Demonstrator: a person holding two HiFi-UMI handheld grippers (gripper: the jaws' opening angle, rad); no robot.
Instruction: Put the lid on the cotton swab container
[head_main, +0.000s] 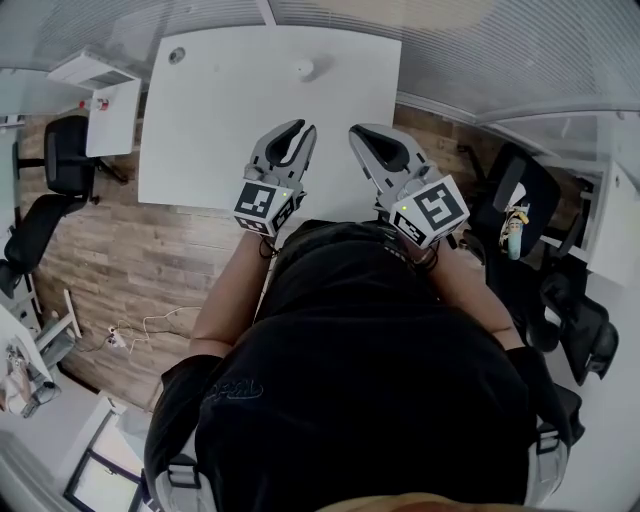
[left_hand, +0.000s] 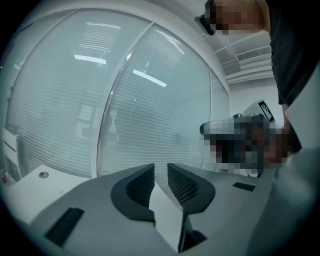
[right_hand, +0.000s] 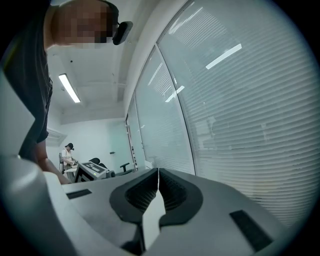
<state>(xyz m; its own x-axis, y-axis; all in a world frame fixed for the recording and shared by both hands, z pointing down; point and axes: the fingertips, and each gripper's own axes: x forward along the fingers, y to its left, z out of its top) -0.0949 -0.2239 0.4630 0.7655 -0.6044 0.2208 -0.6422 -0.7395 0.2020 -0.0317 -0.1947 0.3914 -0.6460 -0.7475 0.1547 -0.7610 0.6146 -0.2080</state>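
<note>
over the near edge of the table (head_main: 220, 120), both tools are held up just in front of the person's torso, side by side and pointing roughly across the tabletop. the left gripper (head_main: 297, 128) has its jaws a narrow gap apart with nothing between them; its own view shows only blinds and table past the pads. the right gripper (head_main: 360, 133) is closed tight, pads meeting, and holds nothing.

the only likely candidate for the task's thing is a small white thing (head_main: 303, 68) near the far edge of the table, well apart from both tools. it may be the container, but it is too small to tell, and i cannot make out a separate lid anywhere. a round mark (head_main: 176, 55) sits at the far left corner; what it is i cannot say.

my reading: the task has not really started. this is the approach, before any pick-up. the next move calls for reaching well forward across the table, opening the jaws much wider than they stand now, and first sorting out which piece is lid and which is body. one tool should steady the body while the other brings the lid down level on it.
</note>
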